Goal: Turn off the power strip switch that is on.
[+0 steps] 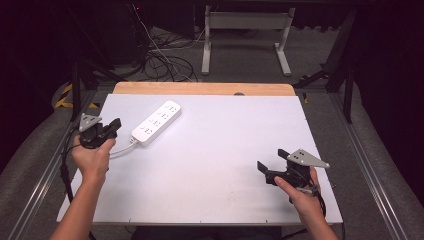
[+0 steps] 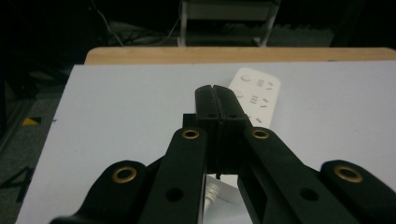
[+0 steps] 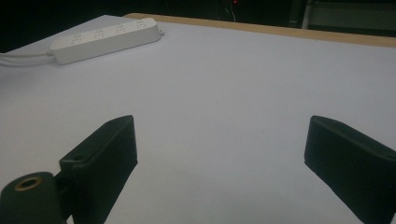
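Note:
A white power strip [image 1: 156, 122] lies at an angle on the white table top [image 1: 215, 165], far left of the middle. Its white cable [image 1: 121, 149] leaves the near end towards the left hand. My left gripper [image 1: 116, 124] is held just left of the strip's near end, shut with nothing between its jaws. In the left gripper view the jaws [image 2: 215, 89] meet in front of the power strip [image 2: 259, 93], with the cable [image 2: 212, 192] below them. My right gripper [image 1: 271, 159] stands open at the near right over bare table. Far beyond its fingers [image 3: 222, 140] lies the power strip [image 3: 106, 39].
A wooden strip [image 1: 200, 88] borders the table's far edge. Beyond it, on the floor, lie tangled cables [image 1: 162, 57] and a white table frame [image 1: 245, 37]. Metal rails [image 1: 370, 160] run along both sides.

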### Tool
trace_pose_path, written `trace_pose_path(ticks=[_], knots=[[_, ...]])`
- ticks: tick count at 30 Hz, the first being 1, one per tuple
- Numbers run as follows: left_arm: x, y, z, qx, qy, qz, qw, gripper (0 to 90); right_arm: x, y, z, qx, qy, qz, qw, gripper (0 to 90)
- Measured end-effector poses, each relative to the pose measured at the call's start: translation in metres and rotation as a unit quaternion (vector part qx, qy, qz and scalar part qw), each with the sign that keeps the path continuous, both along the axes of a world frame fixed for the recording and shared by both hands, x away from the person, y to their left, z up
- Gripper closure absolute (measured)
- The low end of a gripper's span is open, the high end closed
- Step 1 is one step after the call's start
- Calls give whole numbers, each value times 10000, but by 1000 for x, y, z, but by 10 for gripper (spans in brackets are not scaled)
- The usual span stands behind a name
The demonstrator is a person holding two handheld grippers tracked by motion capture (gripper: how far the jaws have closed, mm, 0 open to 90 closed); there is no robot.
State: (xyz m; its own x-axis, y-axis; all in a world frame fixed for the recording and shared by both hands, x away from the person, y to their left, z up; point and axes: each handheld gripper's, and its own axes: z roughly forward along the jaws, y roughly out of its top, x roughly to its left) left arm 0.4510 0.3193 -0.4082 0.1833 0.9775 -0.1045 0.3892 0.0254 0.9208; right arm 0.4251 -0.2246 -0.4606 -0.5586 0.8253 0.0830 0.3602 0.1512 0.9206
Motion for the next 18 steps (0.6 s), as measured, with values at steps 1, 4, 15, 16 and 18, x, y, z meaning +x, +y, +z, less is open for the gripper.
trace_pose_path(ticks=[1,4,15,16,18], knots=[[-9,1,2,3,-141,-30,9999,900,0,0,0,-3,15,-6,10000,100],[-35,2,7,-37,-462,-72,9989,900,-1,0,0,0,5,4,10000,100],[-95,-8,9,204,-1158,-64,9930,899,-2,-4,3,-8,-58,-29,10000,103],[-95,-9,8,251,-1176,-50,9927,899,-2,-5,3,-9,-70,-34,10000,103],[-94,-8,5,292,-1128,-38,9932,899,-1,-6,3,-14,-51,-61,10000,103]])
